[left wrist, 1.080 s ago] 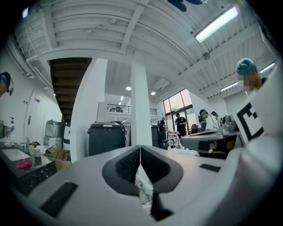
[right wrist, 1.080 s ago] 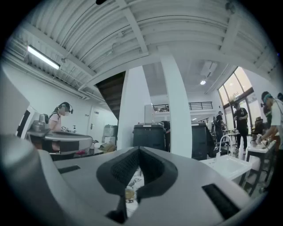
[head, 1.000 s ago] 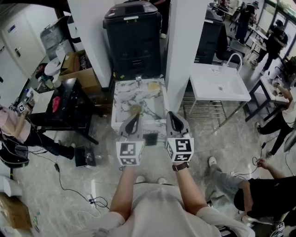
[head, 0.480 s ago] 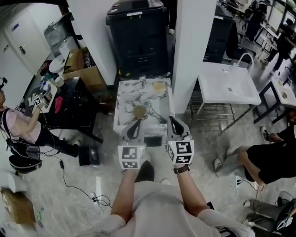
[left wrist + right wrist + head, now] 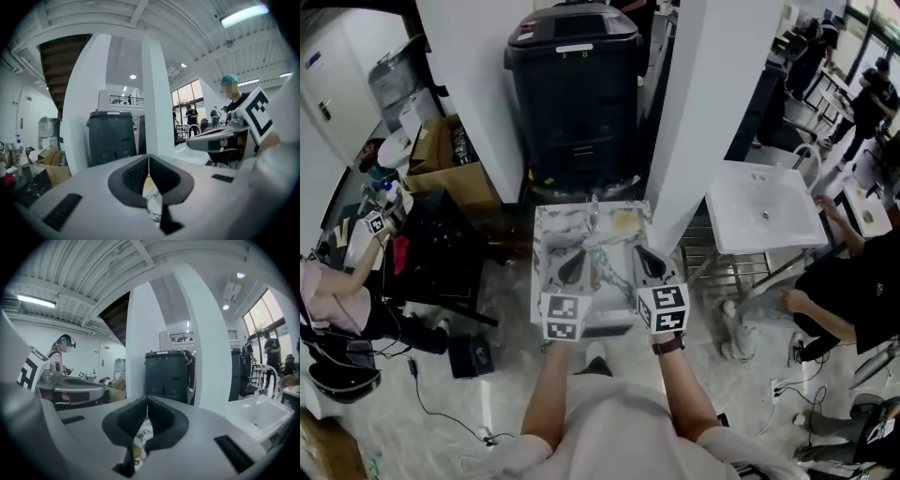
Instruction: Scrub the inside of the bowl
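The small marble desk (image 5: 546, 246) is sitting in a tight spot. A big black bin (image 5: 572, 84) is standing just beyond its far edge, a white pillar (image 5: 712, 112) is rising just beside its far right corner, and a second white pillar (image 5: 473, 84) is standing off to the far left. Open floor is running down the left side towards a black desk (image 5: 431, 253), and on the right a strip of floor is separating the marble from a white sink (image 5: 764, 211) on metal legs. The near edge is lying free, with the person standing there. A chrome tap (image 5: 593, 208) and a pale yellow pad (image 5: 623, 220) are sitting near the far edge. From above, the left claw (image 5: 577, 258) is hanging over the spot where the bowl would be, so I cannot make the bowl out there. In the right gripper view only a tan, rounded sliver that is looking like the bowl (image 5: 136, 452) is peeking out low beneath the jaws, on the marble. The right claw (image 5: 642, 253) is hanging just beside the left one over the near half of the desk. Both claws are pressing their ribbed pads fully together and gripping nothing.
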The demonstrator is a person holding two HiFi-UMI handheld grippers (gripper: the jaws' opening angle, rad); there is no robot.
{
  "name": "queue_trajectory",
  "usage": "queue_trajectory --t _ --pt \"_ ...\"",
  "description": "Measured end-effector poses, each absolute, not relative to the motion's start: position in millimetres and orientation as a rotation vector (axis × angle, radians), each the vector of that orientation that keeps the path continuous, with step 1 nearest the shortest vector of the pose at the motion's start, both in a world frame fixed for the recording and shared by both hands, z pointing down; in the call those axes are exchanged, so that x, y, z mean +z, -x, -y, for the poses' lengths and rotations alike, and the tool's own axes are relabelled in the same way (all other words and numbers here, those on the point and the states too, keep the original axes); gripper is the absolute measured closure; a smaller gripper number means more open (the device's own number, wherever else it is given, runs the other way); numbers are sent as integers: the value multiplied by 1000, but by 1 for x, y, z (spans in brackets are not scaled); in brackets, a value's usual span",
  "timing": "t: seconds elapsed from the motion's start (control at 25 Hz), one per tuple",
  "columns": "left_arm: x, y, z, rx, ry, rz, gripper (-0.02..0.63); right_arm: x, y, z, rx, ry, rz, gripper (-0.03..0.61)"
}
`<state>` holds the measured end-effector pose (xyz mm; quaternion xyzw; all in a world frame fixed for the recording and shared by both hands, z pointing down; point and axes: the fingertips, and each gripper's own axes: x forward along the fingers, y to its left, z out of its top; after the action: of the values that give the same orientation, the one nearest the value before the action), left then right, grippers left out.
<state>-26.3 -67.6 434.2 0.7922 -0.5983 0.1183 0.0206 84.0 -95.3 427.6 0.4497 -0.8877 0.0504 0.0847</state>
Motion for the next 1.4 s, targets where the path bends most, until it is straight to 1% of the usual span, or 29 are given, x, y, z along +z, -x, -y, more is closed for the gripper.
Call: queue_trajectory --t 0.24,0.52,0.68,0.96,1.24,1.4 --pt "445 63 122 381 -2483 1747 600 432 -45 152 145 -1366 2578 569" --pt "516 82 145 452 -2416 1551 600 466 -21 172 130 -1259 2490 569" --pt "557 86 157 624 -2364 1457 600 486 -20 194 137 -1237 2469 569" --pt "652 81 166 966 -2211 1223 600 535 -23 230 227 -1136 2430 569" --pt "742 66 161 1174 -2075 998 598 576 -26 259 315 -1026 2385 568" --pt "779 60 148 1252 -2030 905 598 600 -27 260 361 -975 2355 569"
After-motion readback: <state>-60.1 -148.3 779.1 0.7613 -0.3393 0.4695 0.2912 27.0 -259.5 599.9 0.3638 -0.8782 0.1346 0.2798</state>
